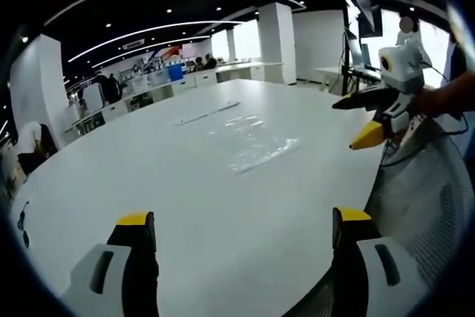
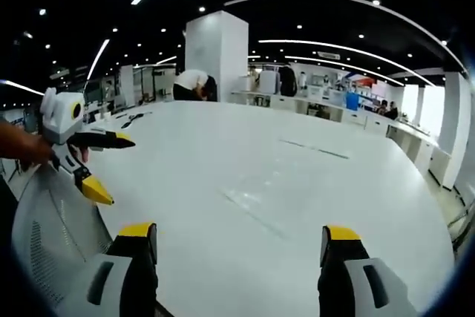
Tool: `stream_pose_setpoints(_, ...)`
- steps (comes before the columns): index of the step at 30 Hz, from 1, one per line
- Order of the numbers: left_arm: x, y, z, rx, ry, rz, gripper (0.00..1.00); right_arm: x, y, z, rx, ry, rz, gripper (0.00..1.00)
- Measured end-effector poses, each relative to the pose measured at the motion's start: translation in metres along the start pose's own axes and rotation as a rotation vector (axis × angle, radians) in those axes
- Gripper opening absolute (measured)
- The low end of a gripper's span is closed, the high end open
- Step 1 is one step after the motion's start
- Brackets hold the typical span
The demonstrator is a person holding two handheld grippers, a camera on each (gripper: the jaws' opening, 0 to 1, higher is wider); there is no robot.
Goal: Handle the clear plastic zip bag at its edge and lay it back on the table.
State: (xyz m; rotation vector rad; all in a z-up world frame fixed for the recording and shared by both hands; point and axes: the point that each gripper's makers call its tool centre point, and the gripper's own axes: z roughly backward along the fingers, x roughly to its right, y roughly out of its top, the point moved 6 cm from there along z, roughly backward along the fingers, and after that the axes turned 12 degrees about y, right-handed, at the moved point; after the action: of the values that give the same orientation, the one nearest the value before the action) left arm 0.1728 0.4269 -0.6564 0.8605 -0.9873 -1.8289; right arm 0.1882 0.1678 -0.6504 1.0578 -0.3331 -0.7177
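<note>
- Bag lies flat on the white table, centre of the left gripper view.
- Left gripper: jaws wide apart, holding nothing.
- Right gripper: jaws wide apart, holding nothing, low over the table.

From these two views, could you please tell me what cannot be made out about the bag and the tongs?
- Clear zip bag: left gripper view blurs its zip edge against the white table.
- Bag, right gripper view: faint streaks, outline unreadable.
- Left tongs and right tongs: bases cut off by the bottom edge.
</note>
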Motion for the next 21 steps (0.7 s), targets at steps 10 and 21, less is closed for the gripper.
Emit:
stream_pose_setpoints(10, -0.001, 0.005, -0.002, -0.006, -0.022, 0.008, 0.99, 0.01, 0.008, -0.011, -0.061, 0.059, 0.075, 0.85)
stream_pose_setpoints(21, -0.001, 0.011, -0.005, -0.006, -0.045, 0.023, 0.99, 0.012, 0.01, -0.028, -0.173, 0.143, 0.198, 0.76)
